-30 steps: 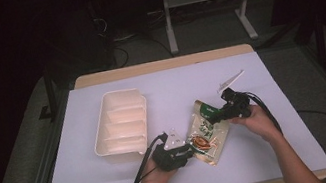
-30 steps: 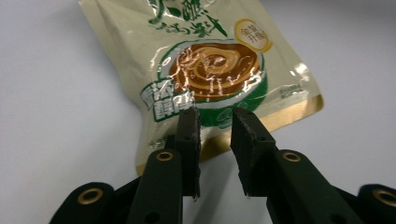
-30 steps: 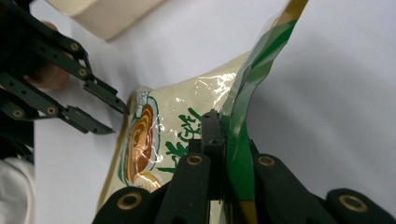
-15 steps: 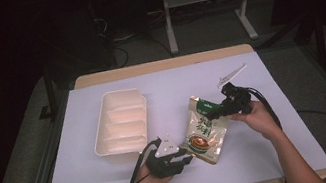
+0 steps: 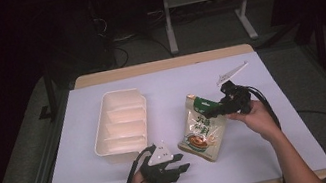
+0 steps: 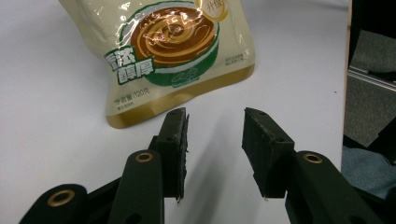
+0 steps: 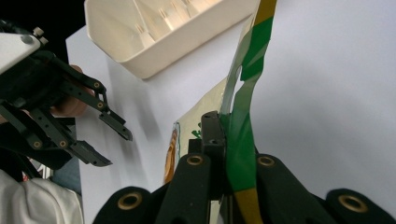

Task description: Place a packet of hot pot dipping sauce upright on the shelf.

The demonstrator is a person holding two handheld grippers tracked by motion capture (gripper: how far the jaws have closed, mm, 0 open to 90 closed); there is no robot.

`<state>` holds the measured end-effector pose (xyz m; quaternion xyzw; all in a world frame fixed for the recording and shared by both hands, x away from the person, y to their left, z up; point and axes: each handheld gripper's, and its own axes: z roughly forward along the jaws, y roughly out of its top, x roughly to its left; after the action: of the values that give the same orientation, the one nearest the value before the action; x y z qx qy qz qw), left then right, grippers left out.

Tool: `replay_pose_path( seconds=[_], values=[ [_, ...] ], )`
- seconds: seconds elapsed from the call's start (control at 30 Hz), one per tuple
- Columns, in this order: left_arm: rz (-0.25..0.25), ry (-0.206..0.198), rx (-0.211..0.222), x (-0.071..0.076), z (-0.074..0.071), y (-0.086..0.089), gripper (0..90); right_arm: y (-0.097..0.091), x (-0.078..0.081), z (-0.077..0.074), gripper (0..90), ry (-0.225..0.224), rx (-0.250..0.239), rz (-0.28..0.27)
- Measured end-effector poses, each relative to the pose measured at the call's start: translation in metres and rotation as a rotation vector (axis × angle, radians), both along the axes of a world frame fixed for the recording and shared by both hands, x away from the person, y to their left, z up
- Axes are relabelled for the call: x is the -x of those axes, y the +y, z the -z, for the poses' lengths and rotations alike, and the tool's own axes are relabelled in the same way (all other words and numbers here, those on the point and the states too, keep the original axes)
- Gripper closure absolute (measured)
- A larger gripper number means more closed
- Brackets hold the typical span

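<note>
My right gripper (image 5: 211, 110) is clamped on the green top edge of the pouch (image 5: 202, 128), cream with a soup-bowl picture, right of the tray (image 5: 121, 124). My left gripper (image 5: 183, 162) gapes just short of its bottom edge.

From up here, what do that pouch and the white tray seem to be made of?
The pouch looks like glossy plastic film: it glints, crinkles and carries printing. The tray looks like thin moulded plastic, matte cream, with formed dividers; it could be pulp, hard to say.
</note>
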<state>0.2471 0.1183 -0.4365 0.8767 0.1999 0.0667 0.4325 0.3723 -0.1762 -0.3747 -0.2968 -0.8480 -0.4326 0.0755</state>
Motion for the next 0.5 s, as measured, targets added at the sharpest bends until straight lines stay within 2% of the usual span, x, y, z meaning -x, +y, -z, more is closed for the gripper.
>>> replay_pose_path(
  seconds=[0.2,0.3,0.5],
  values=[
    [-0.005,-0.010,-0.006,0.007,0.000,0.007,58.1,0.004,0.002,-0.011,89.5,-0.001,-0.021,-0.002],
    [-0.010,-0.013,-0.002,0.008,0.000,0.012,56.9,0.009,0.004,-0.020,89.5,-0.017,-0.014,0.002],
    [-0.012,-0.015,-0.006,0.012,0.001,0.018,54.3,0.014,0.003,-0.028,89.5,-0.033,0.003,0.006]
  ],
)
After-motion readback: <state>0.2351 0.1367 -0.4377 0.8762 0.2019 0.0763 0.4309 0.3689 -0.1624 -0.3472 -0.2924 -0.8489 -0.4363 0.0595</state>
